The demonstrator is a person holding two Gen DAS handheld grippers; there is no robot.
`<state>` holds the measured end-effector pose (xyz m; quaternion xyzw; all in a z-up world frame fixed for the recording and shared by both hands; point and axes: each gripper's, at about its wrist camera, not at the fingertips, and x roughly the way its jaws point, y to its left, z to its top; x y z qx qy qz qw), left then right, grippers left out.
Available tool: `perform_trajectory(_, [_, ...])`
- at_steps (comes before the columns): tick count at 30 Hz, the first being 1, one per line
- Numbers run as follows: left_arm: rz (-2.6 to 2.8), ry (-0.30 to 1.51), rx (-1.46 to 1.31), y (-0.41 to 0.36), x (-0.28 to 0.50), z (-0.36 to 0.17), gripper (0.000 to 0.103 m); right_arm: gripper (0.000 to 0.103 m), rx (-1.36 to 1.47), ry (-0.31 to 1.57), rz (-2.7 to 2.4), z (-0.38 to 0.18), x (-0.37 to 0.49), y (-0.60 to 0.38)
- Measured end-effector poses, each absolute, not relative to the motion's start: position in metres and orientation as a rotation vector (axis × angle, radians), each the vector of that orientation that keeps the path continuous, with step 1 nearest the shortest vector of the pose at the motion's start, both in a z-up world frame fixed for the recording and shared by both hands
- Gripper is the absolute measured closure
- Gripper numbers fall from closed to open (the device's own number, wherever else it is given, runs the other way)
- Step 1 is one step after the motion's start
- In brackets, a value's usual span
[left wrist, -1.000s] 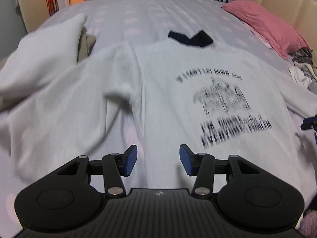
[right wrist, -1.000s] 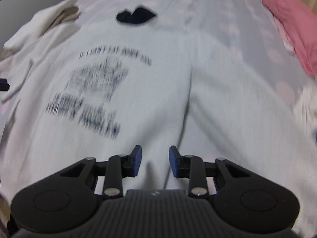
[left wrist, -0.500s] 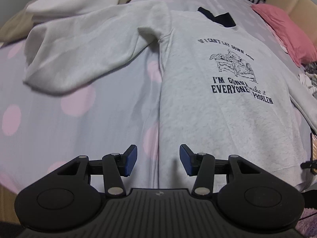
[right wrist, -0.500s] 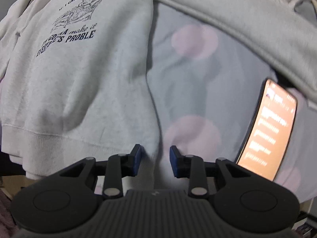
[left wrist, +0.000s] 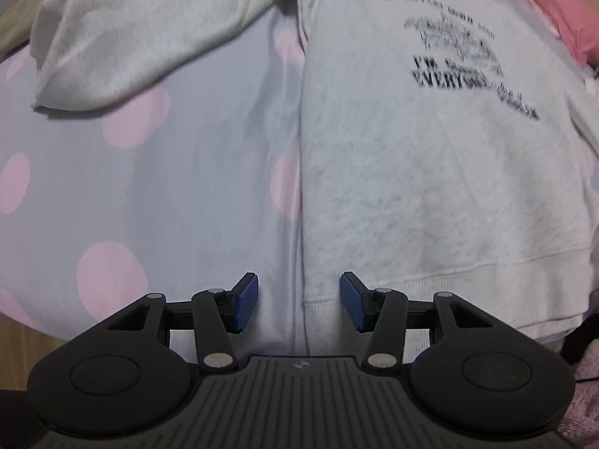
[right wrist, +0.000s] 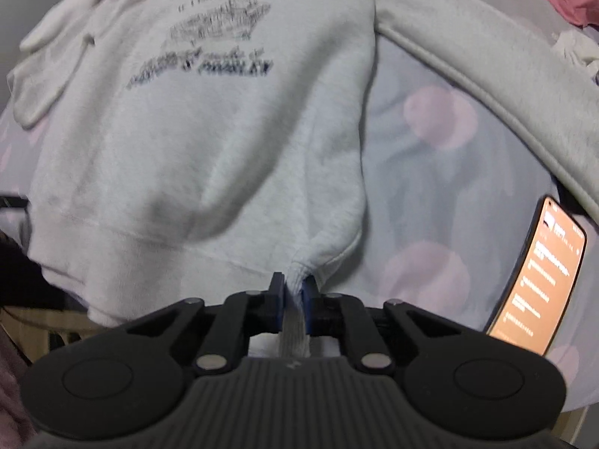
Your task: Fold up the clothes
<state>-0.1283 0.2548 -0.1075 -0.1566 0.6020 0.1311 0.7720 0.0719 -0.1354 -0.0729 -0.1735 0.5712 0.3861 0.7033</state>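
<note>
A pale grey sweatshirt with a dark printed slogan lies front-up and spread flat on the bed, its ribbed hem at the bed's near edge and its sleeves stretched out to either side. The right gripper has just closed its jaws, and they now pinch the hem at the sweatshirt's lower corner, the ribbing bunched up between the blue pads. The left gripper hangs over the opposite lower corner with its jaws apart; the hem's side edge runs between them without touching either pad. The bed sheet is grey with pink dots. A phone with a lit screen lies on the sheet near the right gripper, just below the right sleeve. A pink pillow sits toward the bed's far corner.
</note>
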Motion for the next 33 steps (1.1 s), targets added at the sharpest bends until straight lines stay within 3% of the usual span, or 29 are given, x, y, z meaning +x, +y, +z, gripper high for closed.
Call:
perform_trajectory(2, [0.217, 1.304, -0.363, 0.248, -0.126, -0.11, 0.075, 0.092, -0.367, 1.256, 0.867, -0.066, 0.072, -0.135])
perform_trajectory(5, [0.122, 1.255, -0.373, 0.238, -0.122, -0.104, 0.077, 0.092, -0.389, 1.241, 0.87, -0.064, 0.069, -0.13])
perform_trajectory(11, [-0.033, 1.159, -0.408, 0.228, -0.12, -0.093, 0.078, 0.092, -0.419, 1.232, 0.879, -0.071, 0.066, -0.126])
perform_trajectory(28, [0.121, 1.128, -0.483, 0.246, -0.134, -0.084, 0.078, 0.092, -0.47, 1.203, 0.914, -0.075, 0.061, -0.114])
perform_trajectory(33, [0.27, 1.081, -0.524, 0.269, -0.145, -0.08, 0.084, 0.092, -0.48, 1.201, 0.914, -0.077, 0.06, -0.114])
